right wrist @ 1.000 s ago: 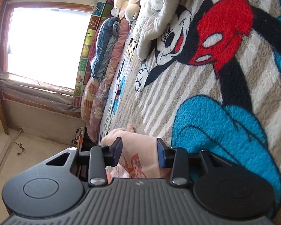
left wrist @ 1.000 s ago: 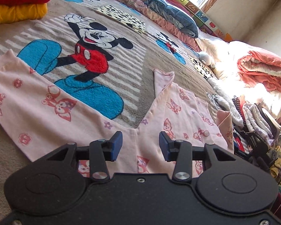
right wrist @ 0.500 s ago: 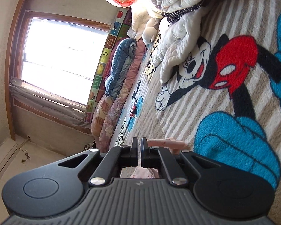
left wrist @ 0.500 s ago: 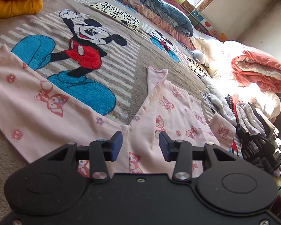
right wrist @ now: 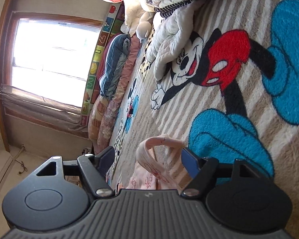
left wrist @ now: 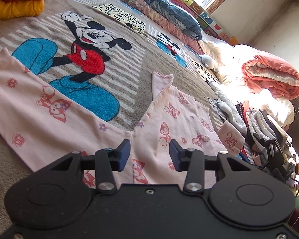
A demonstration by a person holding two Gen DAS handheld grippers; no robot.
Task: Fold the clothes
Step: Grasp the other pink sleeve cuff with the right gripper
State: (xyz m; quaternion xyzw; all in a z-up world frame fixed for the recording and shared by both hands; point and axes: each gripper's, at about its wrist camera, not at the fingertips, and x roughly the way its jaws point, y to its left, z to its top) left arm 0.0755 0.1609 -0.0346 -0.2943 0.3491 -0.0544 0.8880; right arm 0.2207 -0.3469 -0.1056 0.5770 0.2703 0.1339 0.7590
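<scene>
Our left tool (left wrist: 149, 153) hangs with its jaws spread and nothing between them, low over the crotch of the pink trousers (left wrist: 165, 119). We judge it sits there because that is the point where the two legs meet, the natural pivot for laying one leg over the other. Our right tool (right wrist: 148, 159) is also spread wide; a cuff (right wrist: 159, 145) of the same pink cloth stands up as an open loop between its jaws, close to the blue pad, though we cannot tell whether it touches. Nothing is pinched.

Outward from the left tool, the trousers lie flat on the bed in a wide V: one leg runs off to the left, the other runs away towards the far right, with its hem (left wrist: 162, 79) turned up a little. The legs are well apart, so the garment is spread rather than folded. That fits either laying out for a fold or a grip just let go; we cannot settle which.

The cartoon-mouse blanket (left wrist: 85, 45) under it gives a broad, soft bed surface to work on. Folded red and yellow knits (left wrist: 14, 2) are stacked at the far left corner, and a loose heap of clothes (left wrist: 265, 127) waits at the right edge.
</scene>
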